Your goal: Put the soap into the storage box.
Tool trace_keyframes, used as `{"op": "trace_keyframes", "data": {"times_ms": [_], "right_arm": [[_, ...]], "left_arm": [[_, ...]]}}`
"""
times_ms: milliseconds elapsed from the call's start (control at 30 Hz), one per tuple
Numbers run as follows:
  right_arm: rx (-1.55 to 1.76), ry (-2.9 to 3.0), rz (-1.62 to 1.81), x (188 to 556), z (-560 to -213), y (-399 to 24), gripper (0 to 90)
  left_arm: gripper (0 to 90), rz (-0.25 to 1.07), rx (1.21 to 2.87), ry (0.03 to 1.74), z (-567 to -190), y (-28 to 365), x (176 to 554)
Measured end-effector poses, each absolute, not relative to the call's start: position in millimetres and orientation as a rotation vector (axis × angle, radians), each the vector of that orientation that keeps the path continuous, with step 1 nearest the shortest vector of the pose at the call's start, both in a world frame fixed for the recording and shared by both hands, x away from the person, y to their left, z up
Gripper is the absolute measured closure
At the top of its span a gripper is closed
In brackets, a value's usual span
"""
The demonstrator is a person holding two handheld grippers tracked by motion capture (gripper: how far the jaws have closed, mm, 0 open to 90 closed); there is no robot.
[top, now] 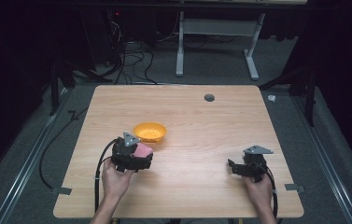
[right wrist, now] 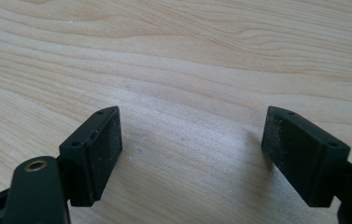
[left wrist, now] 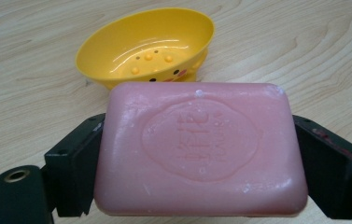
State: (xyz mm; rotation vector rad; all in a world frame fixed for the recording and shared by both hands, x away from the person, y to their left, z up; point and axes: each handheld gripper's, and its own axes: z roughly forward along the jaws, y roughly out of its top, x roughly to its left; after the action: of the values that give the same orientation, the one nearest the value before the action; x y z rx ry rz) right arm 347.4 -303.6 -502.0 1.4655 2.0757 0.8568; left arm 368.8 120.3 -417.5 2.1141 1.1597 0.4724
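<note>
A pink bar of soap (left wrist: 200, 149) with an embossed oval stamp sits clamped between the black jaws of my left gripper (top: 142, 154), held just above the wood. Directly beyond it stands a yellow soap dish (left wrist: 146, 46) with small bumps and drain holes inside, seen from above as an orange-yellow bowl (top: 150, 132) left of the table's centre. The pink soap (top: 143, 150) peeks out at the gripper's tip, a short way in front of the dish. My right gripper (top: 232, 167) rests at the right side of the table, open, with bare wood between its pads (right wrist: 103, 149).
The wooden table (top: 211, 126) has a dark round grommet hole (top: 209, 97) near its far edge. Small grey tabs (top: 61, 190) sit at the front corners. A white desk frame (top: 218, 42) and cables lie on the floor beyond.
</note>
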Motion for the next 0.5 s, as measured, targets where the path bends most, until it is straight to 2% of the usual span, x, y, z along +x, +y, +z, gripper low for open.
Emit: {"op": "trace_keyframes", "data": {"times_ms": [500], "right_arm": [[1.467, 2.075, 0.857, 347.4, -502.0, -303.5, 21.0]], "left_arm": [[13.6, 0.466, 2.094, 1.183, -409.5, 112.0, 385.6]]}}
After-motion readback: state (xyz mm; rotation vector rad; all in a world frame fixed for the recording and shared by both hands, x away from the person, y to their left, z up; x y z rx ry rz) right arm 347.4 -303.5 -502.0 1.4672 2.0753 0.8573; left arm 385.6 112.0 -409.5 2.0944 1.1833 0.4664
